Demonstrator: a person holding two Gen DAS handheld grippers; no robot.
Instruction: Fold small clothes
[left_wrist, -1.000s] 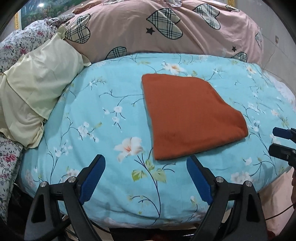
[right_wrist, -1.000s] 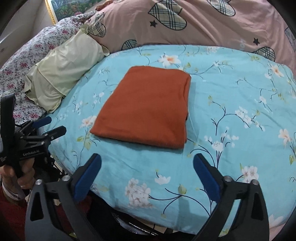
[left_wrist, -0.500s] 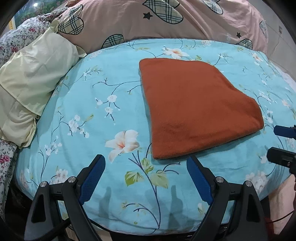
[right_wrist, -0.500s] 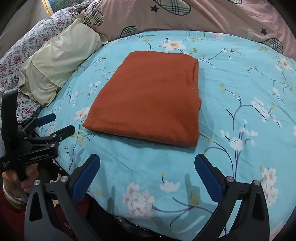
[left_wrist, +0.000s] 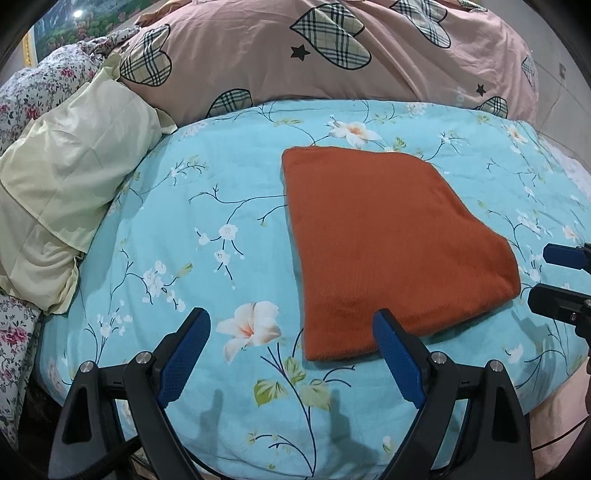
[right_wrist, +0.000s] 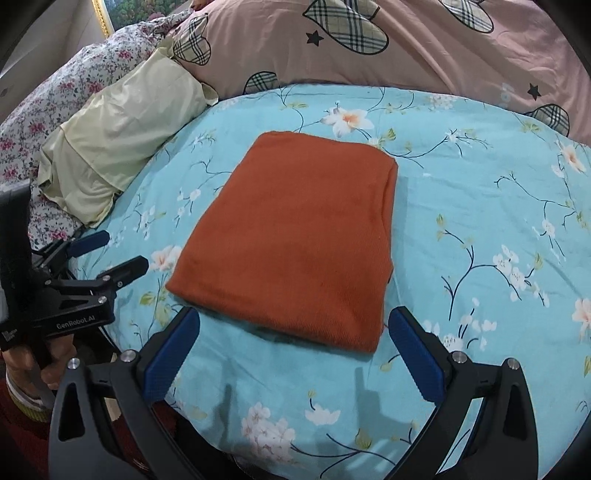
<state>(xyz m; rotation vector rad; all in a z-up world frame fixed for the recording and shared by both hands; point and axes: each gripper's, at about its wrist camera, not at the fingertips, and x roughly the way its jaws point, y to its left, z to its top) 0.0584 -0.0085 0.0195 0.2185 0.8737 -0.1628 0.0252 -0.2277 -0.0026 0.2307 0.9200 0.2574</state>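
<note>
Rust-orange folded cloth (left_wrist: 391, 243) flat on floral bedsheet (left_wrist: 207, 229), just ahead of both grippers | left gripper (left_wrist: 291, 325) jaws wide, empty | right gripper (right_wrist: 293, 325) jaws wide, empty

One folded orange garment (left_wrist: 391, 251), one pale yellow pillow (left_wrist: 70, 192), one pink heart-print duvet (left_wrist: 332, 62), two tools: left tool (left_wrist: 291, 354), right tool (right_wrist: 291, 350).

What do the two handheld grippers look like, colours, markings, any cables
Both are black frames with silver screws. The left gripper and right gripper each have two long fingers faced with textured blue pads. Seen from the right wrist camera, the left gripper's body carries white "GenRobot.AI" lettering, and thin dark cables run beneath it. A light cuff shows at the wrist holding it.
</note>
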